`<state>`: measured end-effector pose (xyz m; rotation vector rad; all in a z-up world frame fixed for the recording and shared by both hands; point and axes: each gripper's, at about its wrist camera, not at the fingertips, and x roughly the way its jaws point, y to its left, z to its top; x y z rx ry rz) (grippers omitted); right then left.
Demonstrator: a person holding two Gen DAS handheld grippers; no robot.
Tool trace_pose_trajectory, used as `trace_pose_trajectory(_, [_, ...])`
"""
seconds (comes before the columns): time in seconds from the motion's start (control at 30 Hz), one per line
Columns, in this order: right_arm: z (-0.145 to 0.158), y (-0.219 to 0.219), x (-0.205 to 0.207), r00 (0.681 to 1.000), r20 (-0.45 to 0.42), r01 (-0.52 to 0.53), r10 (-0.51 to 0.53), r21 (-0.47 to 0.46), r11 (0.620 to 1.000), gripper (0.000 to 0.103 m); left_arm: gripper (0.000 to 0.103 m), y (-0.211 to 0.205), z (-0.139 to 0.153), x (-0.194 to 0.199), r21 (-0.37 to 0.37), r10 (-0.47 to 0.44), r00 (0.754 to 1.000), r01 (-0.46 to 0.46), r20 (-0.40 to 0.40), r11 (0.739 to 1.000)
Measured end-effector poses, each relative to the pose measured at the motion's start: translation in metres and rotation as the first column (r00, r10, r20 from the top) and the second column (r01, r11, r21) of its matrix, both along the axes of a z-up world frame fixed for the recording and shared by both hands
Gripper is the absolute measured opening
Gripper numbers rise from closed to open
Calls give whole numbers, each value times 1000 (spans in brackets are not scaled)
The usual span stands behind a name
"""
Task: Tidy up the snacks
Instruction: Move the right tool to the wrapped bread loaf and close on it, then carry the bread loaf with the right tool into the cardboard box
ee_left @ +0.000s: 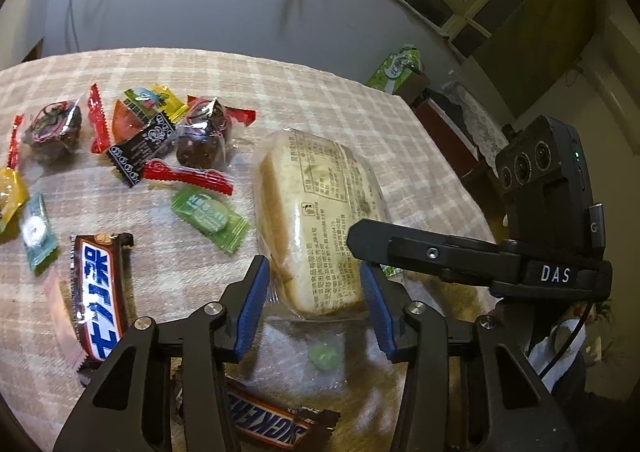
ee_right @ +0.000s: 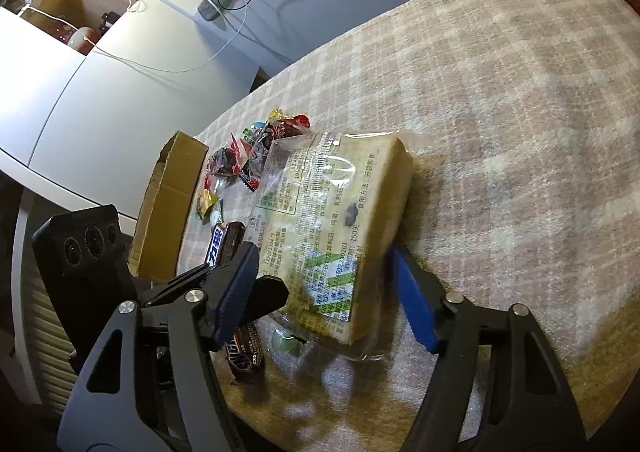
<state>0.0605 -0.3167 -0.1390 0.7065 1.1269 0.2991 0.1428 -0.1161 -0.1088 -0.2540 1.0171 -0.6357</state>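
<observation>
**Both grippers at the near end of the wrapped bread**

The left gripper [ee_left: 316, 308] stands partly open with its blue pads on either side of the near end of the bread pack [ee_left: 320, 220]. The left pad sits at the crimped wrapper edge; the right pad lies close against the loaf's side. Whether either pad presses on the pack cannot be told. The right gripper [ee_right: 324, 300] stands wider, with the same end of the bread pack [ee_right: 340, 228] between its blue pads. Its right pad is just beside the loaf's corner, its left pad near the wrapper, with one black finger of the left gripper crossing in front.

The bread pack lies flat on the checked tablecloth [ee_right: 500, 112]. Its printed label faces up, and its long axis runs away from both grippers towards the far edge of the table. Clear wrapper extends beyond the loaf at both ends.

To the left of the pack lies a green sweet [ee_left: 210, 214], then a chocolate bar [ee_left: 100, 292] running roughly parallel with the loaf. A second chocolate bar [ee_left: 272, 420] lies under the left gripper. Farther off is a cluster of small wrapped sweets [ee_left: 152, 132]. A cardboard box [ee_right: 168, 212] sits at the table's left edge in the right wrist view.
</observation>
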Motion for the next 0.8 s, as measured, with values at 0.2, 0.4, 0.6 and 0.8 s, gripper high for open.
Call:
trace_pose_trajectory(0.2, [6,7,2,1000,3,-6,6,-22,1000,67,45,-2,6,-3,14,3,1000,-3,26,1000])
trace_pose_trajectory(0.4, [20,15,2,999,30,-18,19,-41,999,67,45,7,20,-12,9,17,997,-18,75,1000])
trace_pose_trajectory(0.6, [42,35,7,996,70,-44,49,-62,997,67,45,30,37,-22,1,51,989,-52,137,999])
trace_pose_trajectory(0.8, [62,69,17,989,106,-97,105,-84,992,67,45,67,50,-30,-15,112,978,-111,176,994])
